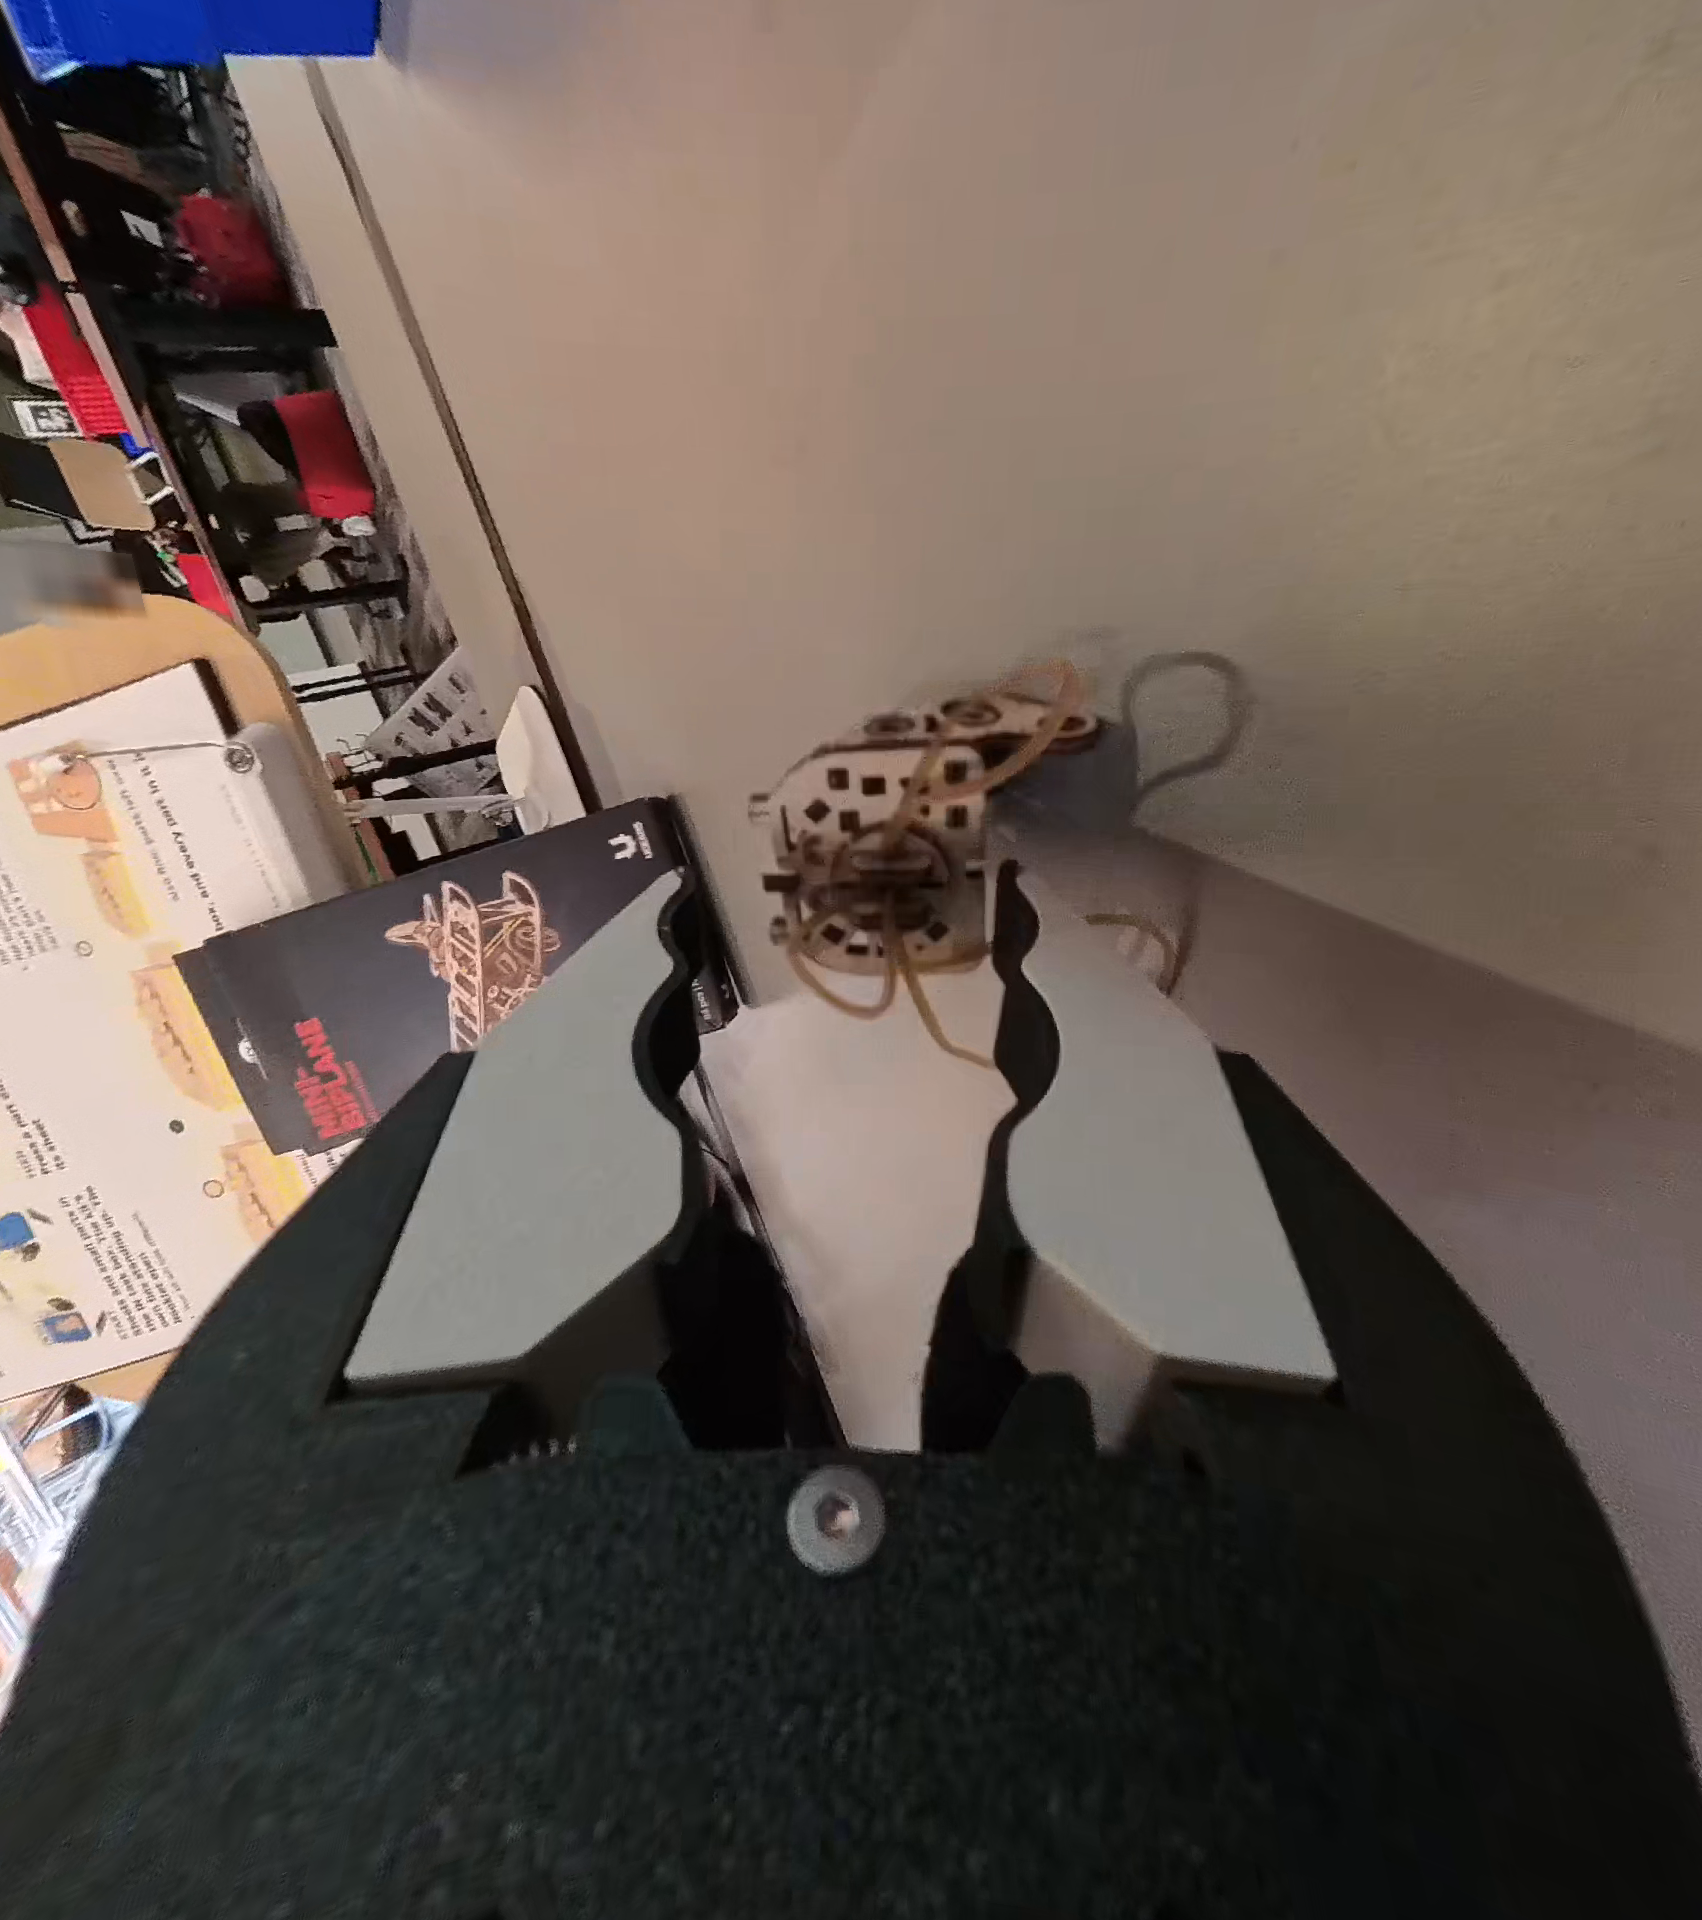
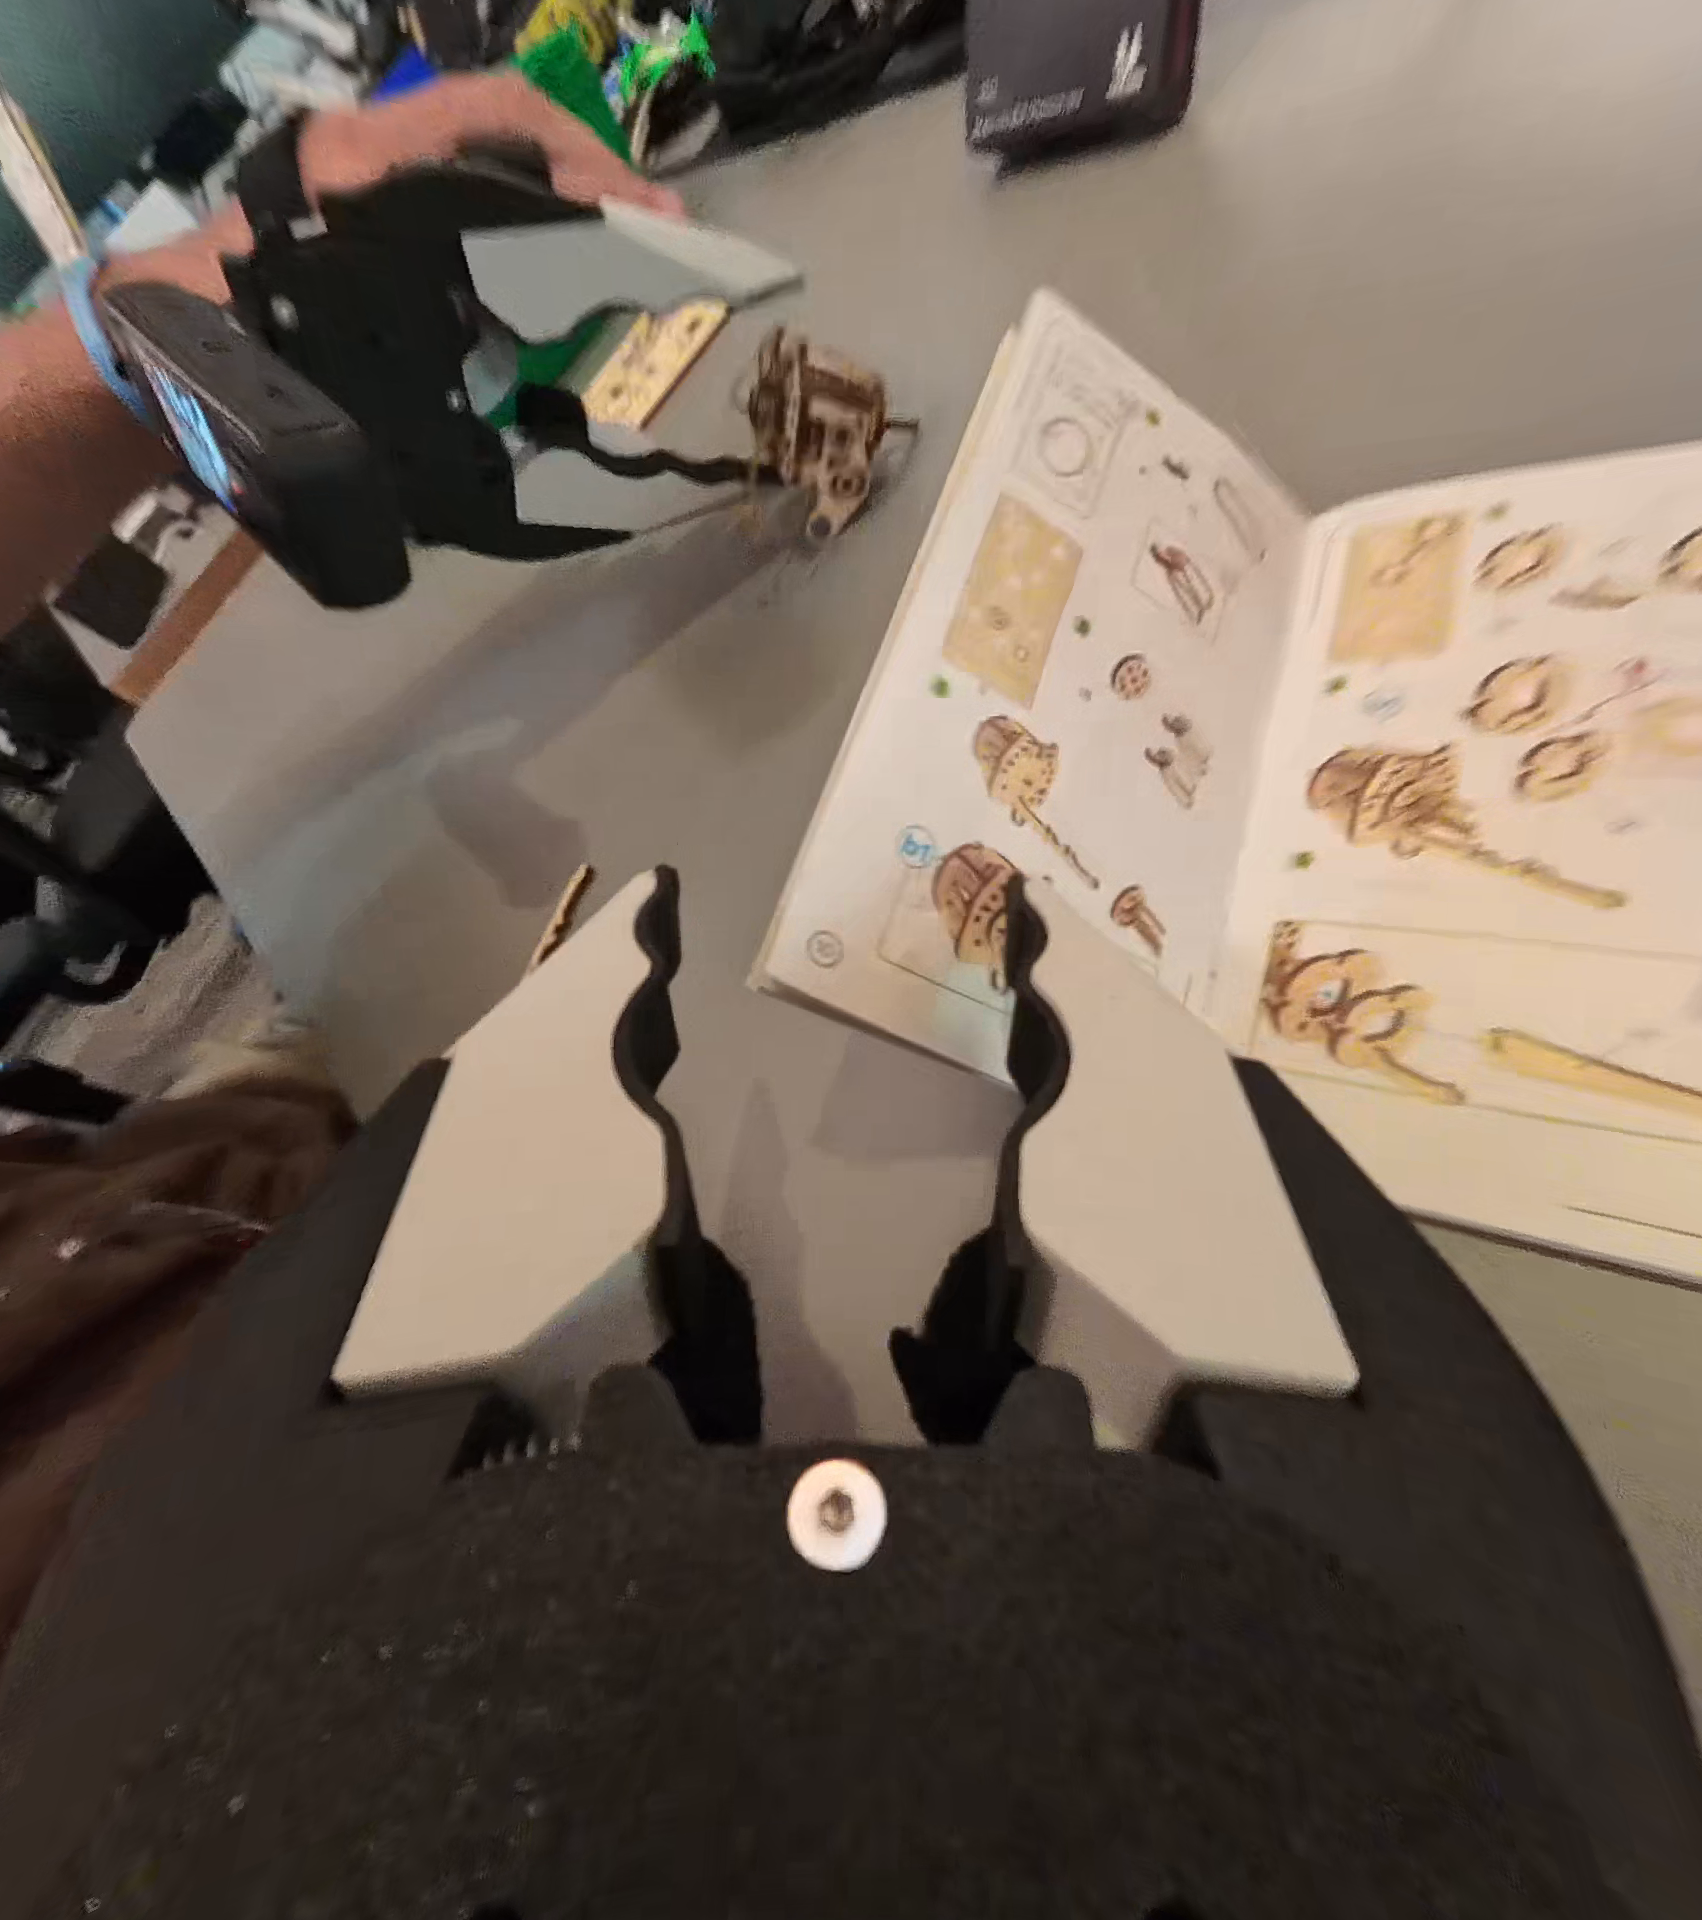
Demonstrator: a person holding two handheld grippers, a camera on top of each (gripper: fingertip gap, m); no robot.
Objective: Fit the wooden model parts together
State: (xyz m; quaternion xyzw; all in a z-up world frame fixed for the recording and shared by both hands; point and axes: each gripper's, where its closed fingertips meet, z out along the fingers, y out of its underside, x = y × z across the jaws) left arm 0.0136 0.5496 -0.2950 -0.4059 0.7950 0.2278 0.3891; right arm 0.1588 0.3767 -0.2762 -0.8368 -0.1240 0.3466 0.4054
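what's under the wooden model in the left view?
The wooden model sits on the grey table, with loose rubber bands trailing beneath and over a white sheet. Its underside contact is hidden.

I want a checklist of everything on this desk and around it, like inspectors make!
Surface: grey table, mostly bare.
Job's things: wooden model with elastic bands draped on it, standing on the table; flat wooden parts sheet behind it.
Clutter: open instruction booklet; dark kit box; small blue-grey object behind the model.
Grippers: left gripper open, fingertips at the model's sides, contact unclear; right gripper open, empty, above the table.
Cables: thin looped cord by the blue-grey object.
Surroundings: cluttered shelves; black chairs.
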